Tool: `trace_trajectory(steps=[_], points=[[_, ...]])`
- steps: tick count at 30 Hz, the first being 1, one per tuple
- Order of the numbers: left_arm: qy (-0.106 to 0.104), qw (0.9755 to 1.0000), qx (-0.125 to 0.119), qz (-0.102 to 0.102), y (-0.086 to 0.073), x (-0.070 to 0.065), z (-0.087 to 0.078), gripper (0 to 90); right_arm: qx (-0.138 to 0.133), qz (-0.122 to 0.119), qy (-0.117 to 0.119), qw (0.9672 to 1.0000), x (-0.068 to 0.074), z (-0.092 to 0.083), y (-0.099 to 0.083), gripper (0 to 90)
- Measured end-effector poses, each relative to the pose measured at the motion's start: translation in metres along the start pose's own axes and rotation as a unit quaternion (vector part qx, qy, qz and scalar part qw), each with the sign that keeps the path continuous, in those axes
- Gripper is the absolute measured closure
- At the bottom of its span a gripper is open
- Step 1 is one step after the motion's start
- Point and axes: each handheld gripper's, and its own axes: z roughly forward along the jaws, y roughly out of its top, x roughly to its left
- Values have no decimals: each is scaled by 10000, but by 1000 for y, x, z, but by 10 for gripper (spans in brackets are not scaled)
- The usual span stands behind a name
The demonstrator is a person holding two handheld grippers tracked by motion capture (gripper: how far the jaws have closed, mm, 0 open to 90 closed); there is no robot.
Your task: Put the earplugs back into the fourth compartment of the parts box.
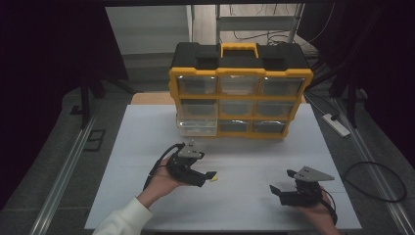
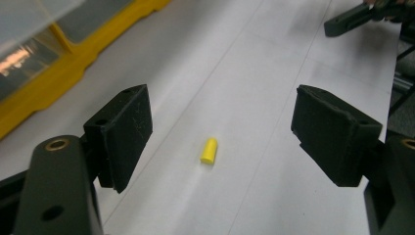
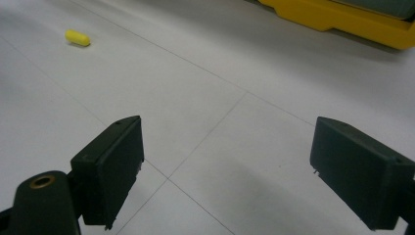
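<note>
nearest the person, on the white panelled tabletop (image 1: 147, 142): right black two-jaw gripper (image 1: 276, 190), hand-held, jaws spread wide and empty; left black two-jaw gripper (image 1: 209, 175), hand-held from a white sleeve (image 1: 125, 218), jaws likewise spread wide, nothing between the pads. small yellow capsule-shaped plastic piece (image 2: 209, 150), lying flat on the tabletop just ahead of the left gripper, in line with the gap between its jaws, untouched, well apart from the right gripper. far edge: yellow-and-black plastic drawer organiser with clear drawers (image 1: 240, 90), upright, its lower-left clear drawer (image 1: 197, 126) pulled partly out.
</note>
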Motion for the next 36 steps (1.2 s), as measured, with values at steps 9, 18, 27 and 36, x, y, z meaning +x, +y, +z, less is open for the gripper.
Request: trace_trajectory(steps=[9,18,27,36], points=[[-62,9993,364,93,-2,0,23,223,7,-12,3,10000,0,0,0,135],[-61,9965,808,203,-5,6,45,218,6,-36,10,10000,0,0,0,135],[-79,9937,1101,218,-9,9,65,220,32,-48,12,10000,1,1,0,135],[-67,9907,1335,259,-12,9,78,227,34,-57,16,10000,1,1,0,136]])
